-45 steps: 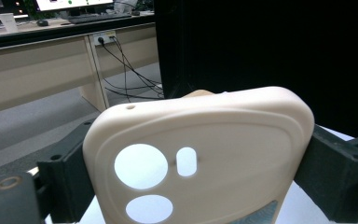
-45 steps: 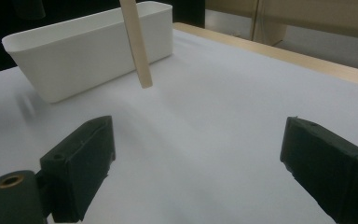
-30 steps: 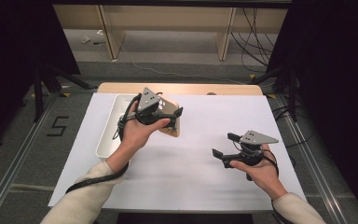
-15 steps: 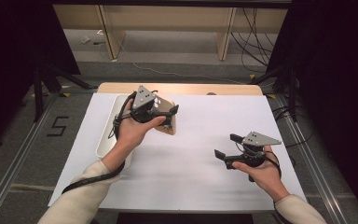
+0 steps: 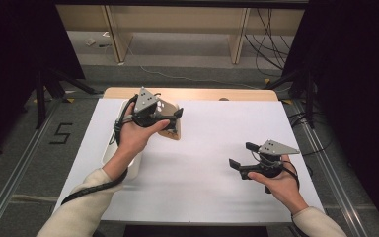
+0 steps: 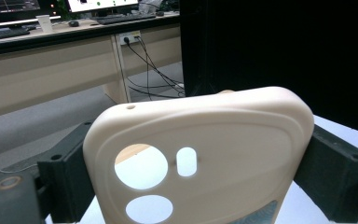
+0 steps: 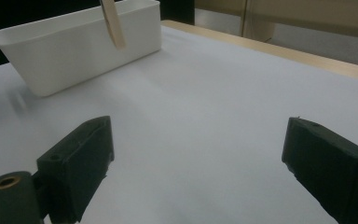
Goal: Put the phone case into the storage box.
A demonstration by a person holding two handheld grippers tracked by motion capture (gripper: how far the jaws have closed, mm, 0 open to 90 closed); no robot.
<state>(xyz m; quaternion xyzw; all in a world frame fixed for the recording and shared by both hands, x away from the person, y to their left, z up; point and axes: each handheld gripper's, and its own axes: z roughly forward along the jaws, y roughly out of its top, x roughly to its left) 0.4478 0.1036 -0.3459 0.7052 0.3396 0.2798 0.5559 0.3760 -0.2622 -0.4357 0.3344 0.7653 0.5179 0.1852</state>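
left gripper (image 5: pixel 170 121) clamping a cream plastic phone case (image 6: pixel 200 158) between its jaws, above the white rectangular bin (image 5: pixel 109 154); right gripper (image 5: pixel 237 155) wide, empty.

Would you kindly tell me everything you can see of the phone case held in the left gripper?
The phone case is cream-coloured, matte and looks like soft plastic or silicone, with rounded corners. It has two round cutouts, a small oblong slot and a tiny hole near one edge. The left gripper clamps it by its sides between black fingers, lifted off the table beside the white bin.
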